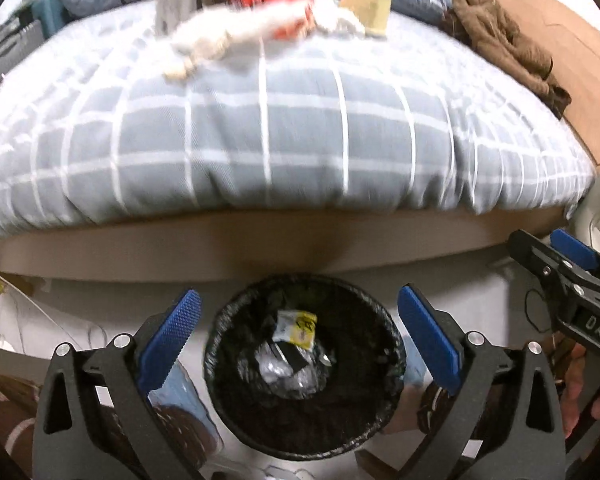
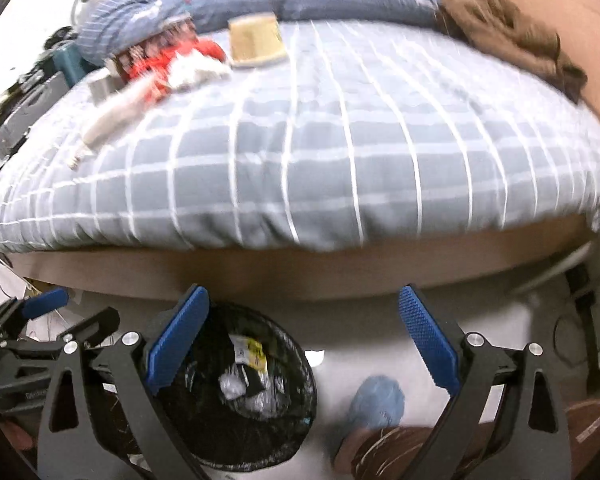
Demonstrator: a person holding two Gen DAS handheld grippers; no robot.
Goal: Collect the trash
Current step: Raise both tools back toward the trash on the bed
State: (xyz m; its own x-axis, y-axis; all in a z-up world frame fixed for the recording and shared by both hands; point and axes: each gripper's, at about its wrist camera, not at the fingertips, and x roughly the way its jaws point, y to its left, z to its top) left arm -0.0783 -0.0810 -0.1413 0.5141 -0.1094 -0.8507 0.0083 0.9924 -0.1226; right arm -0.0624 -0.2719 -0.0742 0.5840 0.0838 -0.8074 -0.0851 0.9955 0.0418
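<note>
**Inspector:** Black-lined trash bin (image 1: 304, 376) stands on the floor against the bed frame, at 6 o'clock in the left wrist view. It holds a yellow-printed wrapper (image 1: 296, 326) and crumpled foil. Left tongs (image 1: 298, 344) are spread wide and empty, directly over it; right tongs (image 2: 304, 346) are likewise wide and empty, just beside its rim.

**Assistant:** Risks?

**Inspector:** Remaining litter (image 1: 240, 36) lies at 12 o'clock on the checked duvet (image 1: 284, 136), well apart. A long reach over soft bedding could snag fabric or drop pieces short. The view is blurred, so a grasp may be misjudged.

**Assistant:** Obstructions?

**Inspector:** A brown garment (image 1: 500, 40) at 1 o'clock; blue-covered feet (image 2: 376, 404) beside the bin, which could tip it.
</note>
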